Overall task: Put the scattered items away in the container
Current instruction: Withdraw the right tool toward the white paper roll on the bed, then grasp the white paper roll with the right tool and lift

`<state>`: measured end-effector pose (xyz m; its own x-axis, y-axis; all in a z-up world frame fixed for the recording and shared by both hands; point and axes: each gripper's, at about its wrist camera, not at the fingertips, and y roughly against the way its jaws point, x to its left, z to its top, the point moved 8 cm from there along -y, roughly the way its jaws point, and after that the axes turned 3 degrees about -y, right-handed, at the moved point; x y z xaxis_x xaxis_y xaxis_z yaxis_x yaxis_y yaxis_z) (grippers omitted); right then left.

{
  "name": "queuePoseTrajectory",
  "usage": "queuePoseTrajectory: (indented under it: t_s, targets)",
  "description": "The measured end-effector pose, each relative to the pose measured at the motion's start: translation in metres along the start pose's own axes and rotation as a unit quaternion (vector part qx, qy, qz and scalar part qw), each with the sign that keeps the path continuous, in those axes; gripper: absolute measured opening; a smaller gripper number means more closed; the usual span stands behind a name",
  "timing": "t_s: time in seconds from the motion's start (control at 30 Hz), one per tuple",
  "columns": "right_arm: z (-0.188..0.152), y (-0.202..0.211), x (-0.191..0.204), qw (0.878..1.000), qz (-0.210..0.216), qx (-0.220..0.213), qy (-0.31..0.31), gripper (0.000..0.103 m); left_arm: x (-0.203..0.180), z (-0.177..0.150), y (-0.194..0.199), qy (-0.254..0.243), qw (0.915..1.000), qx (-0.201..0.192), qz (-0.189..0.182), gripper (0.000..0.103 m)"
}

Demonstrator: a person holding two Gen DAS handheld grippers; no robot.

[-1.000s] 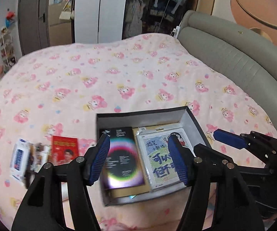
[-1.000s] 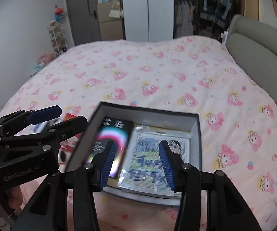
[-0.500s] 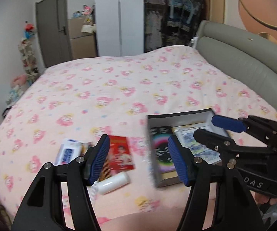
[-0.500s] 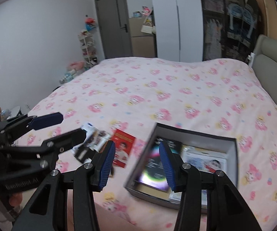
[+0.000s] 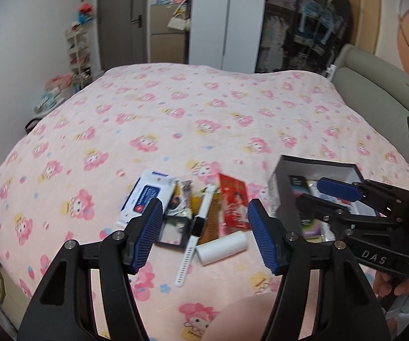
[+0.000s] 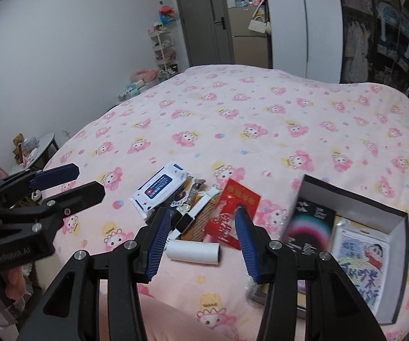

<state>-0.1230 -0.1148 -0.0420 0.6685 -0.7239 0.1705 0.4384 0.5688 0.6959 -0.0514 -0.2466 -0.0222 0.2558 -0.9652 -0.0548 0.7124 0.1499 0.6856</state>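
Both the left gripper (image 5: 204, 234) and right gripper (image 6: 200, 244) hang spread and empty over the pile (image 6: 193, 210) left of the box (image 6: 398, 258). The near roll (image 6: 193, 251) looks light, rigid; best pinched across its middle.

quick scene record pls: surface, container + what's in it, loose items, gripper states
surface: bed with pink cartoon-print blanket
container: open dark box, on the blanket to the right of the pile
in box: black booklet with rainbow ring, cartoon drawing sheet
loose pile: wipes pack, red envelope, comb, white watch, white roll, small mirror
left gripper: jaws open, empty, over the pile
right gripper: jaws open, empty
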Motion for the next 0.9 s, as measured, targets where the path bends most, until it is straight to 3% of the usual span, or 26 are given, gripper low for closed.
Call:
queuePoseTrajectory:
  t_s: [0.13, 0.33, 0.47, 0.6, 0.73, 0.9]
  targets:
    - [-0.006, -0.022, 0.001, 1.0, -0.001, 0.019, 0.009, 0.043, 0.021, -0.018, -0.019, 0.016, 0.9998, 0.012, 0.003, 0.063]
    - [-0.044, -0.077, -0.019, 0.995, 0.011, 0.098, -0.017, 0.043, 0.039, -0.065, -0.073, 0.05, 0.9965, 0.066, -0.012, 0.062]
    - [-0.065, -0.102, -0.028, 0.99, 0.011, 0.139, -0.026, 0.043, 0.05, -0.096, -0.112, 0.086, 0.9884, 0.12, -0.036, 0.047]
    - [-0.076, -0.121, -0.024, 0.986, 0.009, 0.165, -0.014, 0.043, 0.045, -0.107, -0.134, 0.139, 0.9684, 0.159, -0.133, 0.046]
    - [-0.084, -0.141, -0.015, 0.981, 0.008, 0.191, 0.008, 0.043, 0.041, -0.112, -0.153, 0.114, 0.9672, 0.185, -0.132, 0.046]
    - [-0.091, -0.165, -0.019, 0.976, -0.008, 0.215, -0.007, 0.043, 0.031, -0.121, -0.179, 0.119, 0.9551, 0.216, -0.165, 0.046]
